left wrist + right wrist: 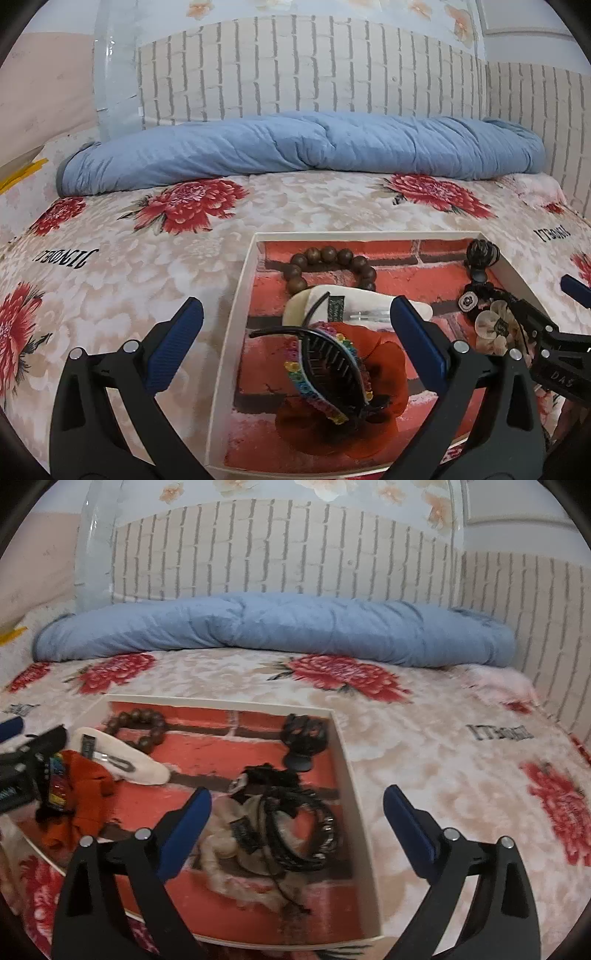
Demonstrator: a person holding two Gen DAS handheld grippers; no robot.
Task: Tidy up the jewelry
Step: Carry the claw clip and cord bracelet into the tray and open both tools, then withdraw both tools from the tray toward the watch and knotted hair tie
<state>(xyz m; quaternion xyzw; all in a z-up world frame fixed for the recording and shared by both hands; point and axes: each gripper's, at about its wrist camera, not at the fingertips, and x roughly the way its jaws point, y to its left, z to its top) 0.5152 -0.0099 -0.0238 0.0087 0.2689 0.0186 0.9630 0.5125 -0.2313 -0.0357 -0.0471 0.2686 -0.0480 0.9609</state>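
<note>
**Jewelry tray on bed: contents, handling, clearance**

Location: shallow white tray (236, 314) with a brick-print floor, on a flowered bedspread (110, 258); a rolled blue quilt (295, 147) lies well behind it.

Contents:
- Wooden bead bracelet (328, 267), far side. Likely light, hard and apt to roll; best taken across the loop.
- Black hair claw (325, 358) with rainbow trim, on an orange cloth flower (384, 369). Stiff; the cloth is soft and may snag.
- White hair clip (122, 760), flat, probably slippery.
- Black cord bracelets (299, 823), tangled over a pale pouch (221, 842). Limp; a pinch on one strand may drag its neighbours.
- Black carved pendant (304, 734) near the far right corner.

Grippers: left gripper (295, 325) spread wide above the claw, holding nothing; right gripper (297, 808) spread wide, straddling the tray's right wall, holding nothing.

Clearance: low walls hem in corner items; the bedspread right of the tray offers open room. The grippers sit near each other.
</note>
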